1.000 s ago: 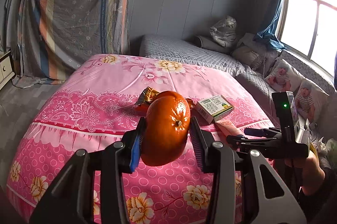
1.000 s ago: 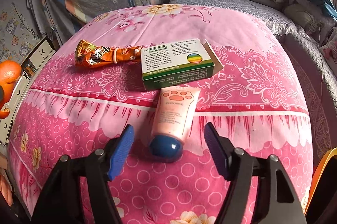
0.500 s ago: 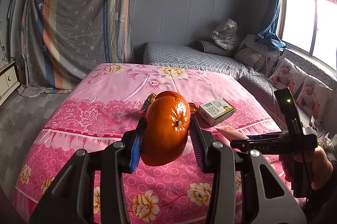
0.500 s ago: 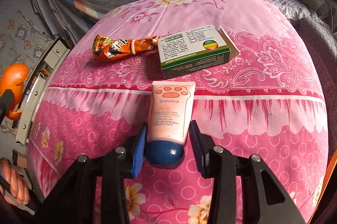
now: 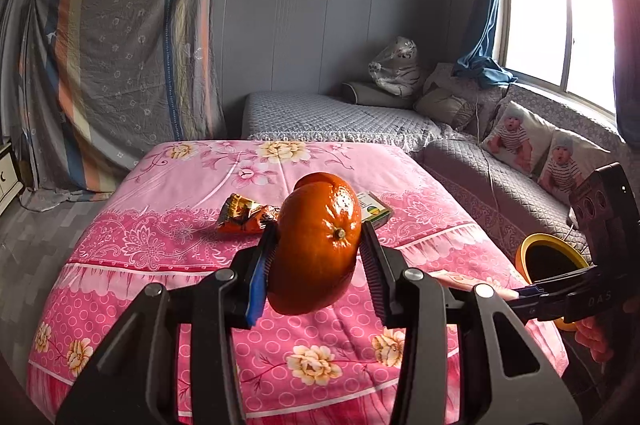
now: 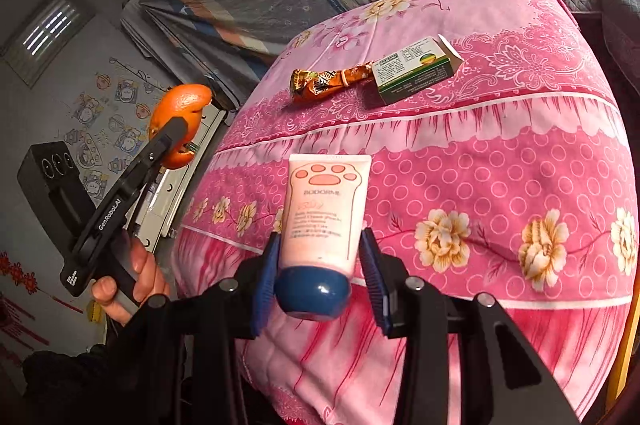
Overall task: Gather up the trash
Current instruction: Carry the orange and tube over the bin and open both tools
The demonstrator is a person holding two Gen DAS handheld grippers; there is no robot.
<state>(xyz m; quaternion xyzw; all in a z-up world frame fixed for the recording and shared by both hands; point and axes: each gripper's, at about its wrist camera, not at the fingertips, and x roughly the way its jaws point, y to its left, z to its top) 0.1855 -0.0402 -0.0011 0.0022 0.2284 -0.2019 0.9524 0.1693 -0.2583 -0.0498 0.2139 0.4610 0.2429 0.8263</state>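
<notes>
left tongs [image 5: 316, 261]: we pinch an orange peel [image 5: 318, 245]
right tongs [image 6: 320, 273]: we pinch a paw-print cream tube [image 6: 324, 209]
bed [image 6: 500, 153]: we count a snack wrapper [image 6: 324, 83], a green medicine box [image 6: 412, 71]

Pink bed [image 6: 500, 153] bears wrapper [image 6: 324, 83] and box [image 6: 412, 71].

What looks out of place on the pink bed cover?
Two bits of litter lie on the pink bed cover: a crumpled orange snack wrapper and, touching its end, a green and white box with one end flap open. Nothing is spilled.
</notes>
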